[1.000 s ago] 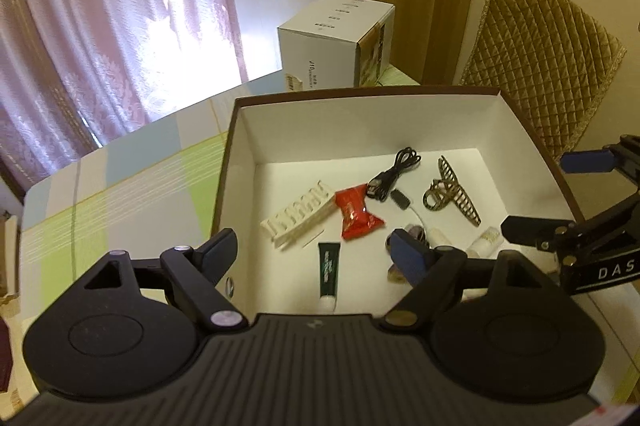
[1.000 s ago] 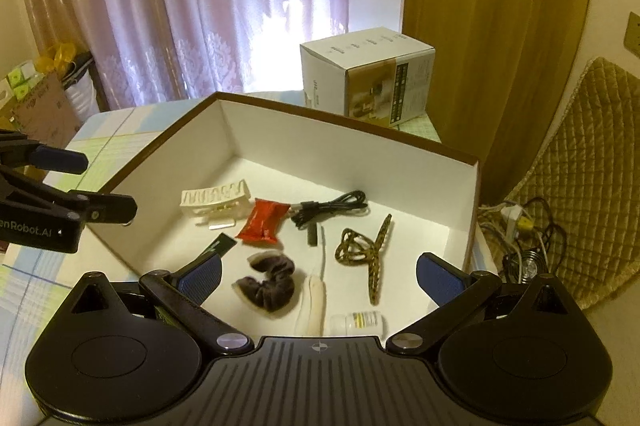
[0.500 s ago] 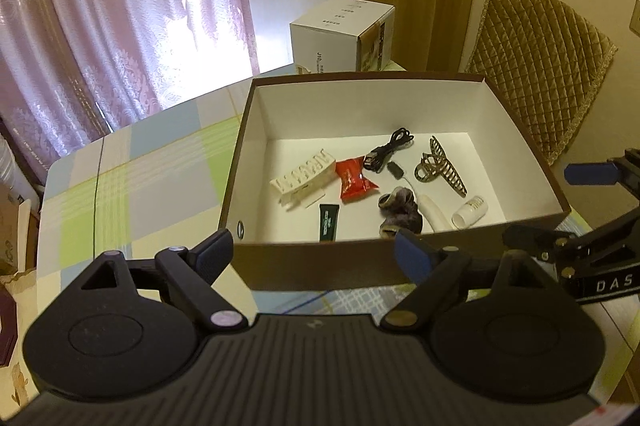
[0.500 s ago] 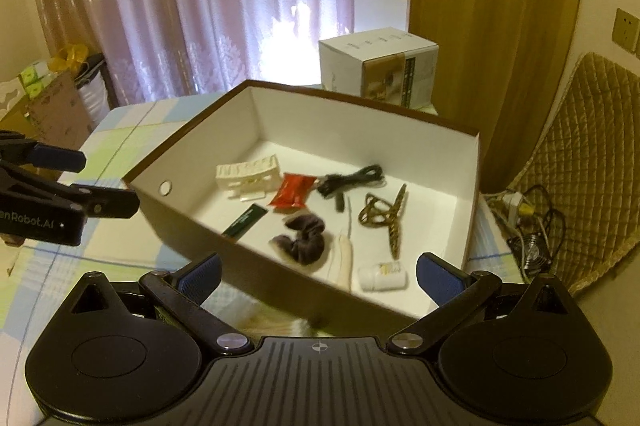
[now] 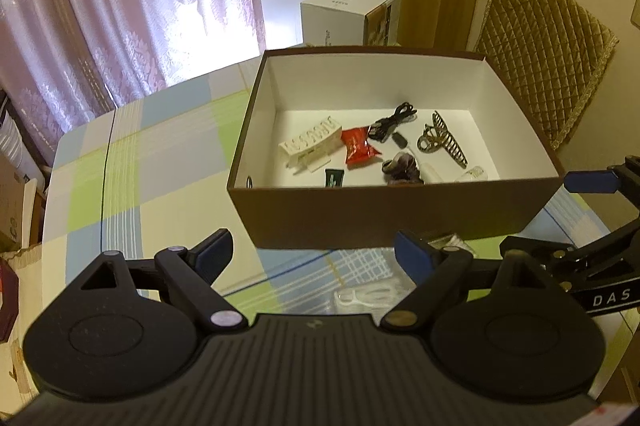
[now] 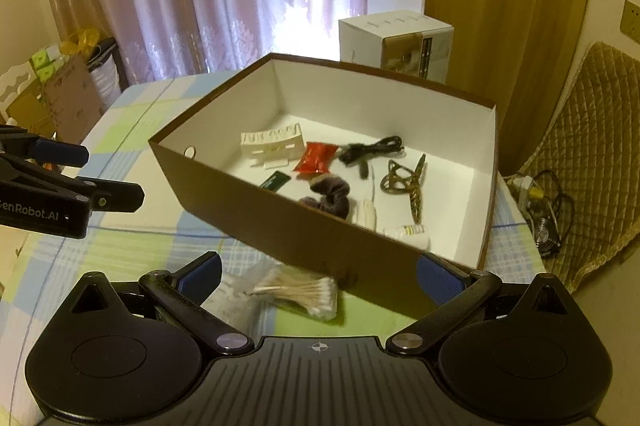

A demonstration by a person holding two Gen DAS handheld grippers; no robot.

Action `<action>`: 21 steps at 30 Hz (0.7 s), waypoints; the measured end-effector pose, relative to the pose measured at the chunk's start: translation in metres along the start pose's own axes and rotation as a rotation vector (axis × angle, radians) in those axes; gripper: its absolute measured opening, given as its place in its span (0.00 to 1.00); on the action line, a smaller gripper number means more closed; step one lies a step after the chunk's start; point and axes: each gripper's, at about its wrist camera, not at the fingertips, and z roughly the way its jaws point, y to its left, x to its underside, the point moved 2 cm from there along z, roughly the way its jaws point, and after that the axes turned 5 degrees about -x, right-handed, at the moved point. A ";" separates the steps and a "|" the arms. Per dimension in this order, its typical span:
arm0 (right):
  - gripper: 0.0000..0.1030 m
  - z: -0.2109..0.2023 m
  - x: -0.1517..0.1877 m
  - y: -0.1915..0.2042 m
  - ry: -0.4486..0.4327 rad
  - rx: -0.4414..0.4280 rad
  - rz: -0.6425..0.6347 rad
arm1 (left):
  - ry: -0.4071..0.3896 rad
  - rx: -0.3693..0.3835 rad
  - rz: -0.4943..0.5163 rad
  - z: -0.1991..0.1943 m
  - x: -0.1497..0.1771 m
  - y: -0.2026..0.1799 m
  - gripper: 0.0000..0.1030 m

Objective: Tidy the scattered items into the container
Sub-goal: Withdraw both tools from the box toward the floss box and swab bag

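Left wrist view is looking down at the brown box (image 5: 384,210) sitting on the checked surface (image 5: 132,182), the left gripper (image 5: 316,250) hovering level before its near wall, fingers spread wide and holding nothing. The right gripper (image 6: 320,276) is hanging likewise, fingers apart, over a clear bag of cotton swabs (image 6: 296,294) lying on the surface just outside the box. A hair claw (image 6: 404,182), red packet (image 6: 316,156) and cable (image 6: 370,149) are lying inside.

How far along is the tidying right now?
Mostly done: the box already holds the hair claw, cable, red packet and scrunchie. Both the left gripper and right gripper are open and empty. Left: the cotton swabs on the table.
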 end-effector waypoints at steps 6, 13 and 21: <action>0.98 0.005 0.012 -0.001 0.025 0.002 0.014 | 0.030 0.002 -0.007 0.006 0.015 -0.001 0.83; 0.98 0.009 0.028 -0.003 0.061 0.005 0.031 | 0.070 0.014 -0.016 0.013 0.035 -0.004 0.83; 0.98 0.012 0.039 -0.008 0.085 0.011 0.053 | 0.117 0.031 -0.023 0.022 0.053 -0.008 0.83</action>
